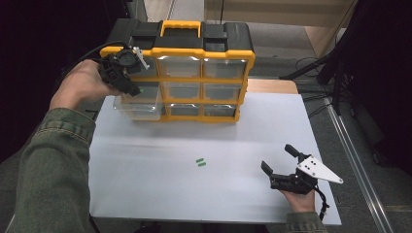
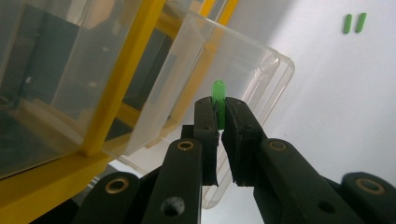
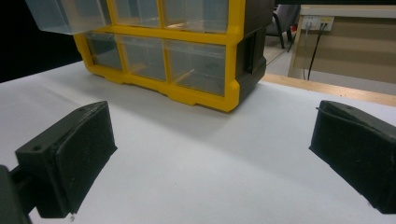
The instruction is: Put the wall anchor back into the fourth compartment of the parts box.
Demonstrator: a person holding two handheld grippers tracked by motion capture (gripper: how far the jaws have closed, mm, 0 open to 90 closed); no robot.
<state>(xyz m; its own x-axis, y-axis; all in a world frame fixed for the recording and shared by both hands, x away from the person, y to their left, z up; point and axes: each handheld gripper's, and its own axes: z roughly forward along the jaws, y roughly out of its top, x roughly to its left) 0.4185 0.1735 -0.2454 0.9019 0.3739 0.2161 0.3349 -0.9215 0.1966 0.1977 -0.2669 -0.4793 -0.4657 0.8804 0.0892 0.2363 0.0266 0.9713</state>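
Left gripper [image 2: 221, 119]: upper left of the high view, jaws clamped on a green peg [image 2: 218, 100], held over the pulled-out clear drawer [image 2: 243, 84]. Right gripper [image 1: 281, 165]: lower right, jaws wide, nothing held.

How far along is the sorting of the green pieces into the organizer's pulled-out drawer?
Done: the clear drawer of the yellow organizer is pulled out. In hand: the left gripper pinches one green piece beside that drawer. Left: two green pieces lie on the white table; the right gripper rests open.
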